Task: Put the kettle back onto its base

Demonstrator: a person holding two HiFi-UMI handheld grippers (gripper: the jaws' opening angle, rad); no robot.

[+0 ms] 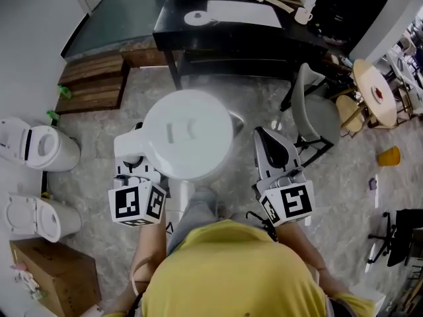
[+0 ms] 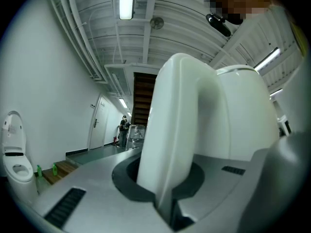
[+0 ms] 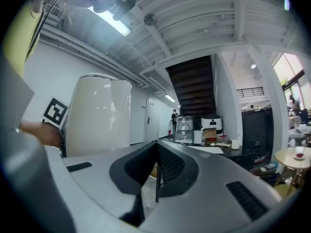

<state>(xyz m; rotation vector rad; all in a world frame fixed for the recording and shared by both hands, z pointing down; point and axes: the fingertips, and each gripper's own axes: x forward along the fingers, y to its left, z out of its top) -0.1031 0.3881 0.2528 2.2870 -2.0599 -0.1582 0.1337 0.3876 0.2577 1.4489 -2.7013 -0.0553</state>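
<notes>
A white kettle hangs in front of me above the floor, seen from the top with its lid up. My left gripper is shut on its handle, which fills the left gripper view beside the kettle's body. My right gripper is to the right of the kettle, apart from it, jaws together with nothing between them. The round white base lies on the black table farther ahead.
A grey chair stands ahead on the right. Two white toilets and a cardboard box line the left wall. Wooden steps lie left of the table. Papers and a cup share the table.
</notes>
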